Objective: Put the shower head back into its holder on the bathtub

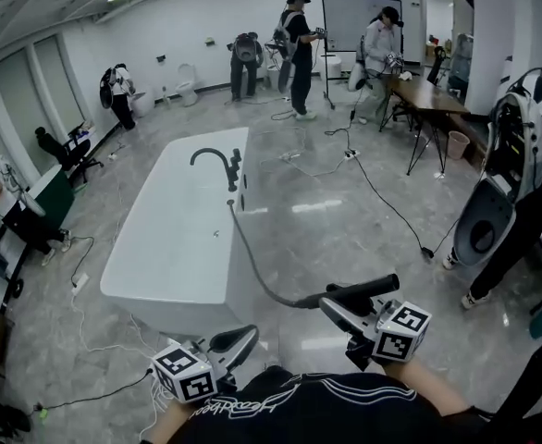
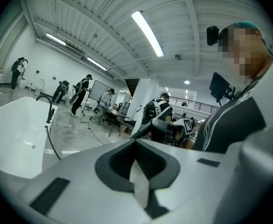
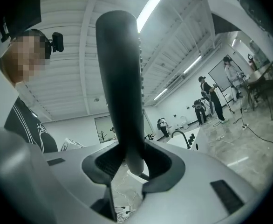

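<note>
Holding the shower head (image 1: 373, 286) roughly level, right gripper (image 1: 338, 305) fingers clasp it; left gripper (image 1: 245, 337) fingers closed, empty.

one white bathtub (image 1: 174, 308) carries one black faucet (image 1: 217, 163) on its right rim, with one shower head (image 1: 368, 288) on one hose (image 1: 244, 251). two grippers show: the left gripper (image 1: 251, 333) and the right gripper (image 1: 334, 302). at least six other people (image 1: 299, 49) stand about the floor (image 1: 345, 220) (far ones too small to count surely), plus one whiteboard (image 1: 356, 18).
</note>
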A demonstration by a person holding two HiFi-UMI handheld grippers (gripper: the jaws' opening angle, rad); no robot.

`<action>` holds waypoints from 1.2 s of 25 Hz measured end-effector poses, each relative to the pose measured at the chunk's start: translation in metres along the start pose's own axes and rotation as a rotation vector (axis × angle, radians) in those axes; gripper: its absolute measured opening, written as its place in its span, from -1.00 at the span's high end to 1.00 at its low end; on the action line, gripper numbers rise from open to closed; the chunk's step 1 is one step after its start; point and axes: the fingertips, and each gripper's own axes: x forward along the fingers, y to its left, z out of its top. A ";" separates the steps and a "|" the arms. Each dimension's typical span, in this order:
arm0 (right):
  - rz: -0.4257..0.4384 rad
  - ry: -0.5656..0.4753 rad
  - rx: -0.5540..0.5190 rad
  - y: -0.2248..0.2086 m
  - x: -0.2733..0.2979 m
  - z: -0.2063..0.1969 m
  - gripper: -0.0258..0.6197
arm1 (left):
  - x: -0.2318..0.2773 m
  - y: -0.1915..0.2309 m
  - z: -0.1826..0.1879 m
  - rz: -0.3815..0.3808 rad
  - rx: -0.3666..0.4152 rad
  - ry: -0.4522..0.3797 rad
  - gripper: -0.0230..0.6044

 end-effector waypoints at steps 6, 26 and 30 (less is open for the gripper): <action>-0.019 -0.017 0.057 -0.031 0.018 0.005 0.49 | 0.016 0.040 0.001 0.002 0.001 0.017 0.91; -0.112 -0.045 0.235 -0.224 0.225 0.064 0.49 | 0.145 0.341 0.000 -0.005 -0.147 0.145 0.39; -0.085 -0.075 0.230 -0.231 0.261 0.084 0.49 | 0.173 0.383 -0.016 -0.026 -0.040 0.260 0.30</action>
